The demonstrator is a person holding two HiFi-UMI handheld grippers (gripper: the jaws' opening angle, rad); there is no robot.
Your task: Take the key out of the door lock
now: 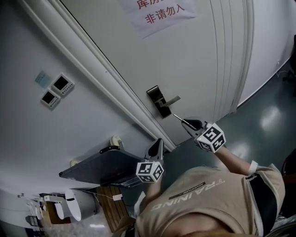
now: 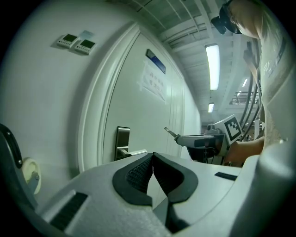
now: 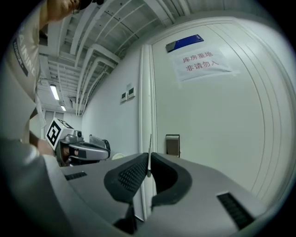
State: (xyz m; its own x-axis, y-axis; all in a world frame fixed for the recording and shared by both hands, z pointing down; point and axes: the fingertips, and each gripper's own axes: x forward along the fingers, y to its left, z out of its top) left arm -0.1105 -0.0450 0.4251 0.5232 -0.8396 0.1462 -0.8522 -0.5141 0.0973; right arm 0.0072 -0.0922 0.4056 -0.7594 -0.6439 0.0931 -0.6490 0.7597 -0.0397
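The metal lock plate [image 1: 160,102] with its lever handle [image 1: 172,99] sits on the white door [image 1: 194,60]. My right gripper [image 1: 187,123] is shut on the key [image 1: 179,118], whose thin blade sticks out of the jaws and hangs free a short way below and right of the plate. In the right gripper view the key [image 3: 149,148] shows edge-on between the pads, with the lock plate [image 3: 172,145] beyond it. My left gripper [image 1: 159,141] is shut on nothing, lower left by the door frame. From the left gripper view [image 2: 152,157] I see the key [image 2: 170,133] and the plate [image 2: 122,141].
A paper sign [image 1: 159,14] with red print hangs on the door. Two wall control panels [image 1: 56,90] sit left of the door frame [image 1: 106,74]. A dark flat shelf [image 1: 101,166] juts out below the left gripper. The person's beige shirt [image 1: 208,203] fills the bottom.
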